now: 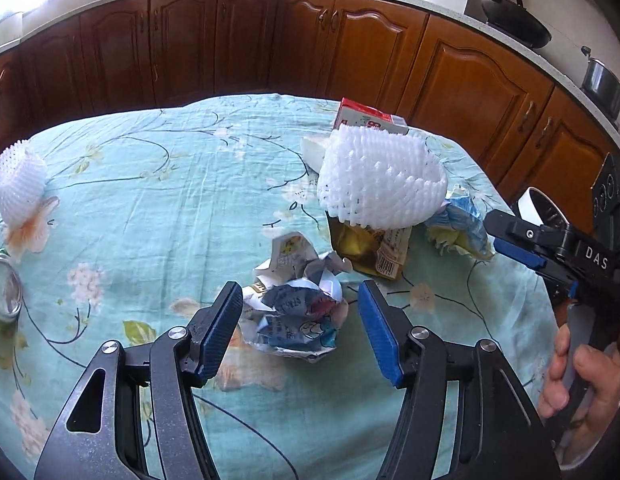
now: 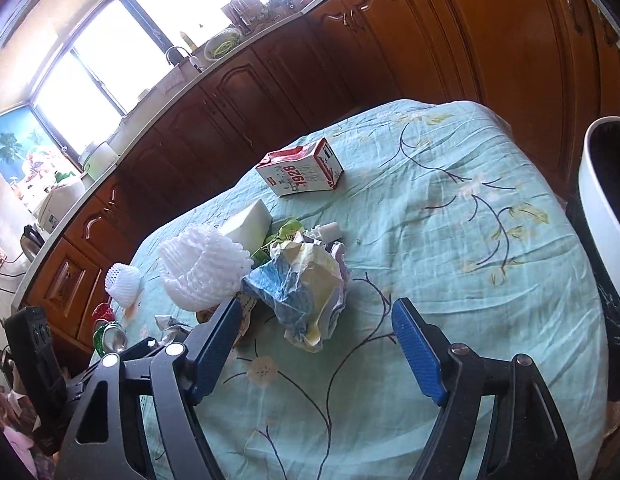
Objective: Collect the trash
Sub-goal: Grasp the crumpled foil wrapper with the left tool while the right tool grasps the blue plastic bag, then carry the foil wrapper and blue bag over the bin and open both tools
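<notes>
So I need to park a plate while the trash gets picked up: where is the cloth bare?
Bare cloth lies between the red-and-white carton and the white bin, and between the small foam net and the big foam net. The wrappers beside the big net are crowded.

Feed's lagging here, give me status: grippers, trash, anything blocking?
Left gripper open, straddling crumpled paper. Right gripper open, nearing blue-yellow wrapper. Foam net crowds wrapper.

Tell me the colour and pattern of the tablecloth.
The tablecloth is light teal with dark branches and pale flowers, clearest in the right wrist view.
</notes>
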Tool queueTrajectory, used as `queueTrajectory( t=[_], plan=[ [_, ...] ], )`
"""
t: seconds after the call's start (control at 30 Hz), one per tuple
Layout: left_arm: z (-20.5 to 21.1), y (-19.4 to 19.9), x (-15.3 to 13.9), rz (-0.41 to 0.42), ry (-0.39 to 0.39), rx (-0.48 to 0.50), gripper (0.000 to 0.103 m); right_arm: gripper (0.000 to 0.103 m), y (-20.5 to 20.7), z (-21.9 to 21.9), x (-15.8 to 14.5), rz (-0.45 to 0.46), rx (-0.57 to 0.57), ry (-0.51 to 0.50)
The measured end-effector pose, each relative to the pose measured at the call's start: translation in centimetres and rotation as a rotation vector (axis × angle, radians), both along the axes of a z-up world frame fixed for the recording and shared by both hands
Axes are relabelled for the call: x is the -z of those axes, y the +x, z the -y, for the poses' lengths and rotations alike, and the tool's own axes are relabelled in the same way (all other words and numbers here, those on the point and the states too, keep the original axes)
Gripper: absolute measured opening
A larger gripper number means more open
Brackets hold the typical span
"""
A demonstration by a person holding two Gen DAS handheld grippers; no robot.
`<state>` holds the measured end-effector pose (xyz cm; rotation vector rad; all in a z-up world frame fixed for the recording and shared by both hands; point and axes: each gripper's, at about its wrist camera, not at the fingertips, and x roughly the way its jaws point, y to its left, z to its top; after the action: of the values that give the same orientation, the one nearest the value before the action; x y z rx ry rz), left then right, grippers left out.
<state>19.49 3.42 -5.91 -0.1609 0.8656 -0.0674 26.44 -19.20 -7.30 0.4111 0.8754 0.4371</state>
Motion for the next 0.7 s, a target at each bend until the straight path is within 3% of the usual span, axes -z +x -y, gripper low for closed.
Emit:
queueTrajectory(
  t=[0.1, 0.17, 0.37, 0.7],
  plan=[
    [0.1, 0.4, 0.5, -0.003, -0.003, 0.007, 0.058, 0.054, 0.6, -0.5, 0.7, -0.017, -0.011, 0.02],
    [0.2, 0.3, 0.6, -0.002, -0.009, 0.017, 0.033, 0.022, 0.5, -0.7, 0.8, -0.012, -0.005, -0.008],
    [0.5, -0.8, 0.1, 0.011, -0.025, 0.047, 0.026, 0.019, -1.5, 0.2, -0.2, 0.029, -0.011, -0.021],
    [4.0, -3.7, -3.0, 0.071, -0.064, 0.162, 0.025, 0.019, -6.3, 4.1, -2.2, 0.077, 0.028, -0.044]
  ],
)
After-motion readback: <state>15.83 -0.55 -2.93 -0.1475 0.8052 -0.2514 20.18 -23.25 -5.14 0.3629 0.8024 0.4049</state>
